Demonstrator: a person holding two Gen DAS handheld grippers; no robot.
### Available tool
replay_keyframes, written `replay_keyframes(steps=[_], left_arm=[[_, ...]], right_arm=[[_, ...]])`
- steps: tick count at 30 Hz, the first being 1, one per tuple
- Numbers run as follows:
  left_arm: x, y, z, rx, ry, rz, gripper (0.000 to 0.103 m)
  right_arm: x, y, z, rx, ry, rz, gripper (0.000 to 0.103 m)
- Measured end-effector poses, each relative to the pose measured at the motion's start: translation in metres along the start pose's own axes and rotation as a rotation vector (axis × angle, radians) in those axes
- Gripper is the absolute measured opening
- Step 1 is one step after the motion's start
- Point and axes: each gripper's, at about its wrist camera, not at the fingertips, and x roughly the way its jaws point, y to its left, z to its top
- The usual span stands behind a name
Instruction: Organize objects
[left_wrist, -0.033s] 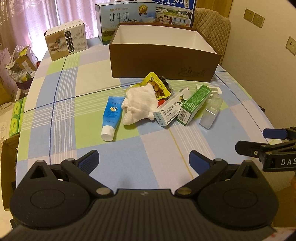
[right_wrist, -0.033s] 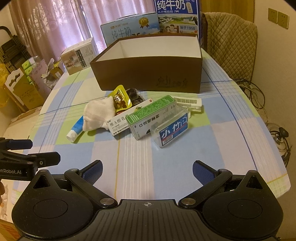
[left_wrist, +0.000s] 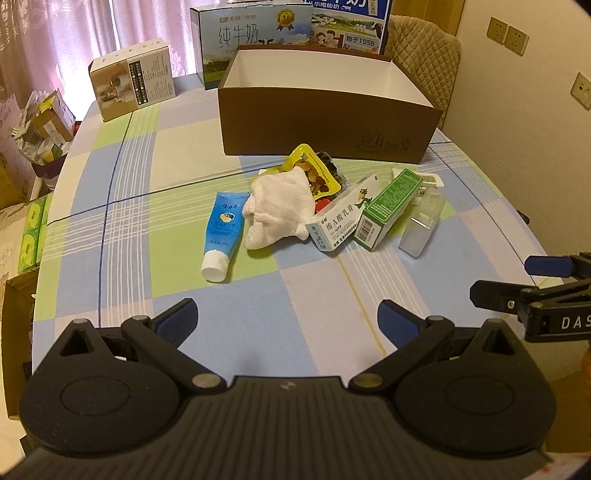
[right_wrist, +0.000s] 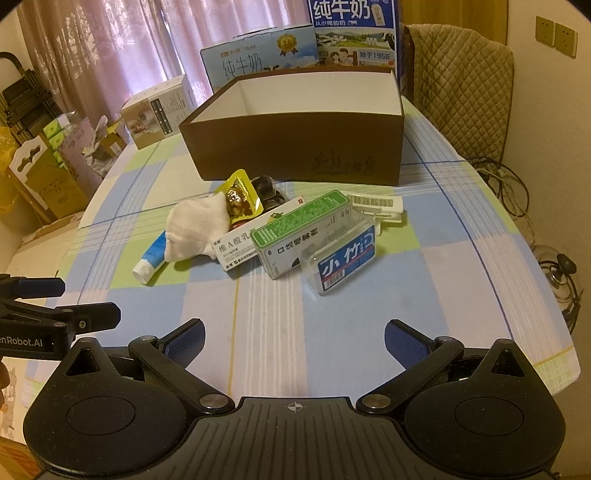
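Both tongs hang over the near part of the table (left_wrist: 122, 184), the left gripper (left_wrist: 288, 319) and the right gripper (right_wrist: 293, 338) each with jaws spread wide and holding nothing. Ahead lies a heap: a blue tube (left_wrist: 223, 230), a white cloth (left_wrist: 277, 212) partly over a yellow snack packet (left_wrist: 314, 168), a white carton (right_wrist: 255, 242), a green carton (right_wrist: 295, 229) and a clear case (right_wrist: 343, 258), perhaps floss. Behind them stands an open brown box (right_wrist: 295, 147).
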Motion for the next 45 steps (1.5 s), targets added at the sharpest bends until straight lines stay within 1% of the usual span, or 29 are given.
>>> replay_keyframes(steps=[16,25,28,30,35,39,45], left_arm=[[0.016,0.006,0.014,-0.022,0.027,0.015,0.102],[0.029,0.019,0.02,-0.046,0.046,0.05,0.102],[0.038,0.028,0.022,-0.063,0.06,0.076,0.102],[0.041,0.036,0.022,-0.074,0.063,0.082,0.102],[0.051,0.049,0.022,-0.091,0.068,0.096,0.102],[0.058,0.056,0.024,-0.098,0.073,0.109,0.102],[0.068,0.064,0.028,-0.11,0.081,0.123,0.102]], right_arm=[[0.017,-0.005,0.015,-0.005,0.025,0.008,0.101],[0.042,-0.015,0.029,0.026,0.04,-0.003,0.101],[0.052,-0.018,0.034,0.037,0.046,-0.021,0.096],[0.058,-0.023,0.038,0.049,0.05,-0.024,0.091],[0.073,-0.03,0.047,0.06,0.058,-0.025,0.084],[0.083,-0.033,0.054,0.08,0.061,-0.023,0.077],[0.099,-0.036,0.065,0.098,0.066,-0.04,0.07]])
